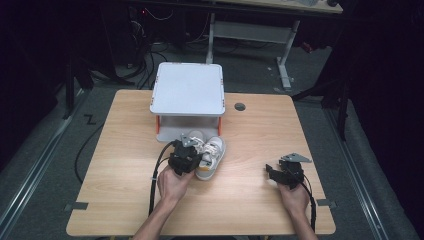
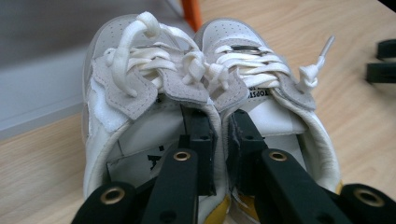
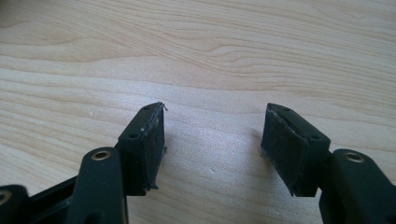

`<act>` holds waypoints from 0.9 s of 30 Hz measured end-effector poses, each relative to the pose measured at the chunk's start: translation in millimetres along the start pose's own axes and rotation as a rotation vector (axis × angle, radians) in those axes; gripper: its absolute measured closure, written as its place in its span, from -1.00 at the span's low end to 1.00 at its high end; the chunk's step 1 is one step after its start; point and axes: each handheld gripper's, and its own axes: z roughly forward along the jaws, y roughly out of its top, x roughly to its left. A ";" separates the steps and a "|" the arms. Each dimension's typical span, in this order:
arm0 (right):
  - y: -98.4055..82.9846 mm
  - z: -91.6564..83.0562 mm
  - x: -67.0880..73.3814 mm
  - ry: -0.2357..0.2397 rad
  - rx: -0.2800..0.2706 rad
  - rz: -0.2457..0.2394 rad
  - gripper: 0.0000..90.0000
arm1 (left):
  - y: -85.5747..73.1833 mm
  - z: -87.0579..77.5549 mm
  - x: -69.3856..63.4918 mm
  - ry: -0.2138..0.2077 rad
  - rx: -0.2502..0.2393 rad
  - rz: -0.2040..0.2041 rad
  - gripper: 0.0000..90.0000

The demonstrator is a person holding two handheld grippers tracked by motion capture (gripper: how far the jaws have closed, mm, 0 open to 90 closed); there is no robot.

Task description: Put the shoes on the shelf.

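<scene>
Pinching the two adjoining inner collars together, the left gripper (image 2: 219, 140) holds a pair of white sneakers (image 1: 207, 155) at the middle of the wooden table (image 1: 260, 130), one jaw inside each shoe. Toes point away, toward the grey shelf stand (image 1: 188, 90) at the far edge, so the pair's long axis runs near to far, straight at the stand's open lower tier (image 1: 187, 132) just beyond. At the near right, well apart from the shoes, the right gripper (image 3: 212, 140) rests with its jaws spread wide over bare wood, holding nothing. Any push forward would likely fall to the left hand (image 1: 172, 185).
</scene>
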 end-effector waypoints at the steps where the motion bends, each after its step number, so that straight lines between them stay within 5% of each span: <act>1: 0.0 0.0 0.0 0.000 0.000 -0.001 -0.12 | 0.9 0.9 3.3 0.008 0.001 -0.005 0.82; 9: 0.0 -0.1 0.1 -0.001 0.000 -0.001 -0.11 | 10.3 6.0 20.8 0.052 -0.011 -0.034 0.82; 12: -0.3 -0.8 0.2 -0.001 -0.007 0.002 0.10 | 13.0 9.4 25.6 0.063 -0.013 -0.037 0.82; 18: 5.9 0.6 10.8 -0.001 0.001 -0.089 0.33 | 17.3 17.4 37.3 0.090 -0.028 -0.072 0.82; 23: 32.0 -5.6 20.9 0.099 -0.026 -0.134 0.41 | 20.5 25.8 46.4 0.121 -0.028 -0.090 0.81; 27: 63.0 -18.3 30.3 0.230 -0.100 -0.098 0.63 | 24.2 33.6 49.0 0.135 -0.027 -0.083 0.81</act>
